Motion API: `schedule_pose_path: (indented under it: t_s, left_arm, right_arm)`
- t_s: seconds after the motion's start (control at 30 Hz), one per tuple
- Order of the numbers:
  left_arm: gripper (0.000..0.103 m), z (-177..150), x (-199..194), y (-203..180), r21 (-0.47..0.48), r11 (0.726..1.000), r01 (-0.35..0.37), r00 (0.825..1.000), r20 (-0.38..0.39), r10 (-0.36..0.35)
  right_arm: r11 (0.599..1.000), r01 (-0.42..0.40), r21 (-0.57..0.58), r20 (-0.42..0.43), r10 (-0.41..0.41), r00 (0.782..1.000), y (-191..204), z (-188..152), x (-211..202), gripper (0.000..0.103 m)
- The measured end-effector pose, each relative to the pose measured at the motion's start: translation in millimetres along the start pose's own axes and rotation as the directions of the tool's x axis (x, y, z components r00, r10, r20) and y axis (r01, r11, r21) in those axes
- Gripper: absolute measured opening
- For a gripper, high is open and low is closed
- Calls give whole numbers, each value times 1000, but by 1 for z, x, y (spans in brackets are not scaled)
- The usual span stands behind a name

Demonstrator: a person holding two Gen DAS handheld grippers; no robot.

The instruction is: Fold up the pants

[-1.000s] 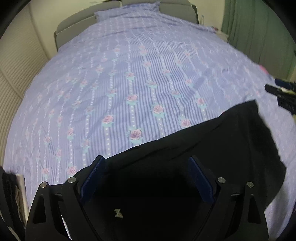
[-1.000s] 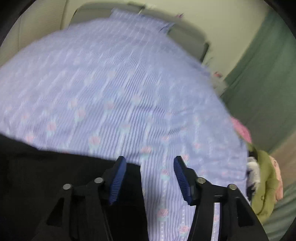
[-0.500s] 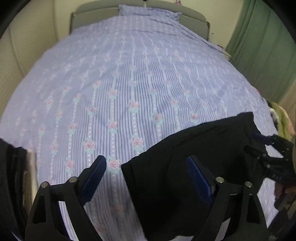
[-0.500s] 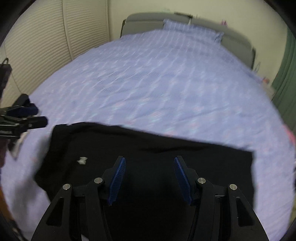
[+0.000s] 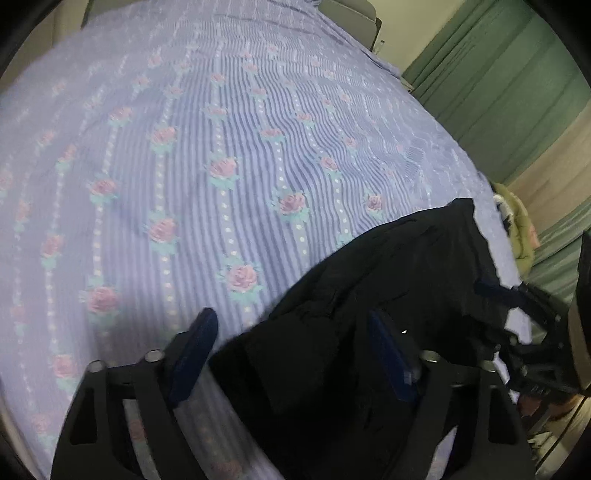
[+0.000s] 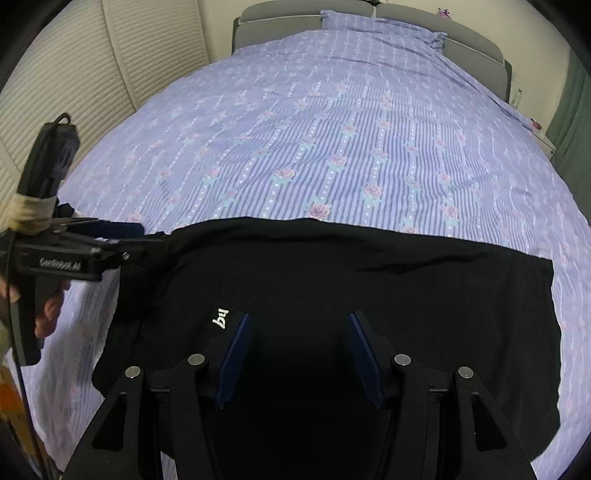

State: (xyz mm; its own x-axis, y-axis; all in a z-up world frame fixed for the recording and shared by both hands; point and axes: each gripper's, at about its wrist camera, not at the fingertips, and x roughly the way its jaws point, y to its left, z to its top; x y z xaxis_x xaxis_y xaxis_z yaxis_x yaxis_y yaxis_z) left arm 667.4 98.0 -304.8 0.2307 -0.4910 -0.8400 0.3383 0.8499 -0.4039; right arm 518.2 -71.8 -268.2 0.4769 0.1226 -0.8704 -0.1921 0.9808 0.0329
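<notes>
Black pants (image 6: 369, 280) lie across the near end of the bed, with a small white logo (image 6: 221, 317) near their left part. They also show in the left wrist view (image 5: 388, 280), where the left end looks bunched. My left gripper (image 5: 291, 350) is open, its fingers straddling the pants' left end. It shows in the right wrist view (image 6: 147, 240) at the pants' upper left corner. My right gripper (image 6: 299, 354) is open and empty just above the pants' middle. It shows in the left wrist view (image 5: 495, 291) at the pants' far edge.
The bed carries a lilac striped sheet with roses (image 6: 332, 129), a pillow and a grey headboard (image 6: 280, 14) at the far end. Louvred doors (image 6: 74, 74) stand left. Green curtains (image 5: 498, 85) and an olive garment (image 5: 517, 229) are on the right.
Both grippers swung inward: the right wrist view turned from the bed's right side to the pants' middle, the left moved to the pants' left end. The pants' left part now looks bunched.
</notes>
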Motion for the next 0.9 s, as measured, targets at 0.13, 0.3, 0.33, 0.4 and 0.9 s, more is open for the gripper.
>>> schedule_pose_path:
  t_s: [0.13,0.3,0.33,0.4,0.9]
  left_arm:
    - [51,-6,-10,-4,2,1000,-5,1000,27,5]
    - [30,-7,-24,-14,22,1000,-19,1000,19,19]
    - [27,-7,-22,-15,35,998,-55,998,6,55]
    - [26,-7,-24,-12,20,998,-56,998,5,56]
    - [65,-7,-27,-6,26,964,-264,965,8,264]
  right_arm:
    - [1000,8,24,-15,-8,1000,4,0,3,55]
    - [1000,-1,24,-15,1,1000,13,3,4,55]
    - [1000,-3,23,-16,3,1000,15,4,5,55]
    - [1000,-10,21,-16,11,1000,19,7,8,55]
    - [999,31,15,14,-32,999,7,48,49,55]
